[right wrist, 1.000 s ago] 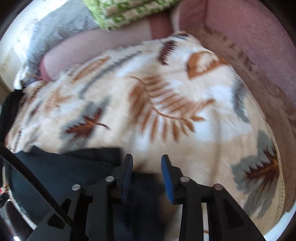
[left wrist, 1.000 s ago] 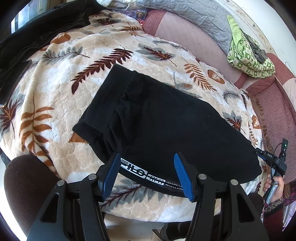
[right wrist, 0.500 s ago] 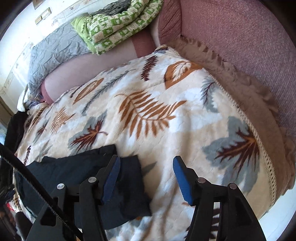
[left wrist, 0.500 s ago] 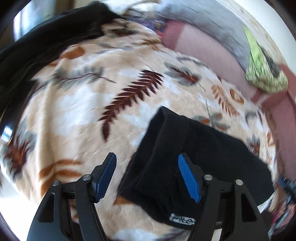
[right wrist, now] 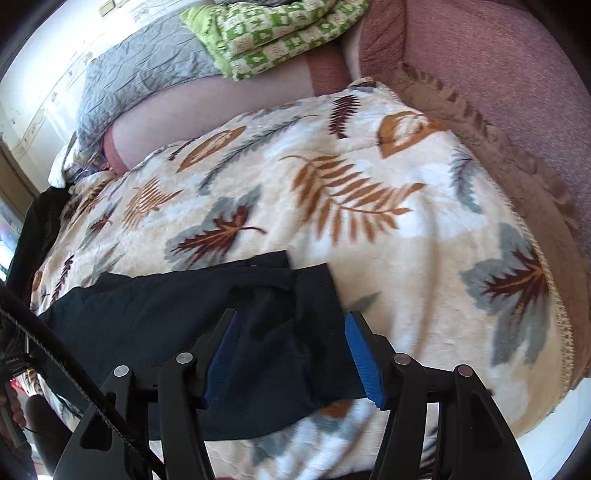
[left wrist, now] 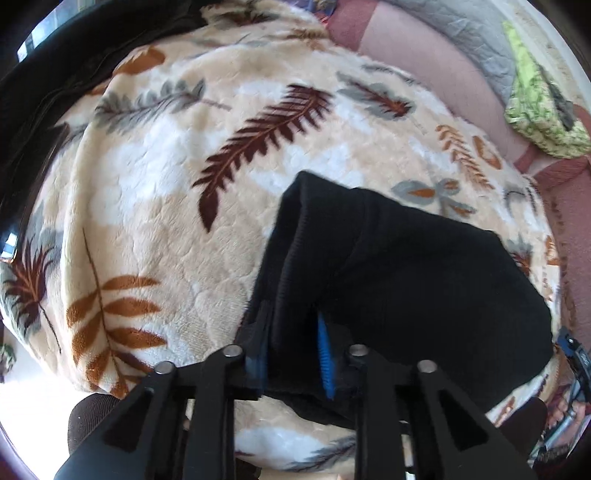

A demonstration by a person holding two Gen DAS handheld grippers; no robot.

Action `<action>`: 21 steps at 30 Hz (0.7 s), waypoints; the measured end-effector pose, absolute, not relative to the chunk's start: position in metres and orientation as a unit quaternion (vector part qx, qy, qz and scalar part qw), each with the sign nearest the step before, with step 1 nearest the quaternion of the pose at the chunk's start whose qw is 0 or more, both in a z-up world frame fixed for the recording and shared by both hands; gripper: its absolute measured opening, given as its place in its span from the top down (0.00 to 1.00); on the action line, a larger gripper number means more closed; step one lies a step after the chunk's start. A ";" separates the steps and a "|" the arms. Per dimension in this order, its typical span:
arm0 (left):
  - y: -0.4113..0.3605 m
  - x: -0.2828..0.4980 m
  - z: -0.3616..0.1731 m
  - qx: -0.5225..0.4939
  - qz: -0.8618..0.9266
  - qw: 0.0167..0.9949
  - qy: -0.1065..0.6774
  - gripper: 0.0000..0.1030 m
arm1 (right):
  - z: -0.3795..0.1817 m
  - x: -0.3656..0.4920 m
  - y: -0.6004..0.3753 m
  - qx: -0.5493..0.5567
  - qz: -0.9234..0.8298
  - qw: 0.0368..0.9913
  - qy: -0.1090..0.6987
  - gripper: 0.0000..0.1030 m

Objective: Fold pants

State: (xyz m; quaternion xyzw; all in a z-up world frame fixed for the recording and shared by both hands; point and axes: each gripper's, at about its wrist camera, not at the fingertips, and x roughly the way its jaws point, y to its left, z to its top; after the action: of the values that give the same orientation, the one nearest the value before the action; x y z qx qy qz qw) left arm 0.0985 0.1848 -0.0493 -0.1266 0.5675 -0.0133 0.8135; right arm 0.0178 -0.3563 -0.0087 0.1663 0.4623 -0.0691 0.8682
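The black pants (left wrist: 424,277) lie folded on a leaf-patterned blanket (left wrist: 166,184). In the left wrist view my left gripper (left wrist: 291,358) points steeply down at their ribbed left end. Its jaws are closing, and the blue pads press a raised fold of the black fabric between them. In the right wrist view the other end of the pants (right wrist: 147,317) lies flat on the blanket (right wrist: 406,258). My right gripper (right wrist: 293,356) hovers over that end with its jaws wide apart. The cloth sits below the gap and the pads do not pinch it.
A folded green checked cloth (right wrist: 280,33) and a grey quilt (right wrist: 140,74) rest on the pink sofa back (right wrist: 498,92). A dark garment (left wrist: 55,74) lies along the blanket's far left. The blanket's edge drops off close to both grippers.
My left gripper slid left along the pants from the printed waistband to the ribbed end and closed on it. My right gripper opened wide and drew back a little from the cloth.
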 end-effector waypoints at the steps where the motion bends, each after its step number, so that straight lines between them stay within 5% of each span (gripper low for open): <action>1: 0.183 0.100 -0.050 -0.120 -0.009 0.813 0.569 0.73 | -0.009 0.020 -0.351 0.168 -0.062 0.869 0.462 0.38; 6: 0.163 0.092 -0.043 -0.025 0.015 0.829 0.559 0.66 | -0.007 0.041 -0.302 0.165 0.003 0.871 0.462 0.38; 10: 0.179 0.079 -0.034 -0.076 -0.005 0.833 0.548 0.64 | 0.000 0.072 -0.248 0.122 0.072 0.871 0.470 0.38; 21: 0.195 0.057 -0.031 -0.127 0.002 0.841 0.526 0.40 | -0.028 0.176 -0.157 0.023 0.146 0.852 0.502 0.37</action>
State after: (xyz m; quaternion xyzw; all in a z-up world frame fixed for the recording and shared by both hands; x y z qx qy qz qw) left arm 0.0572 0.1952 -0.0311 -0.1265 0.5257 0.0018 0.8412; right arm 0.1760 -0.1568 -0.0277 0.0235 0.5018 0.1460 0.8522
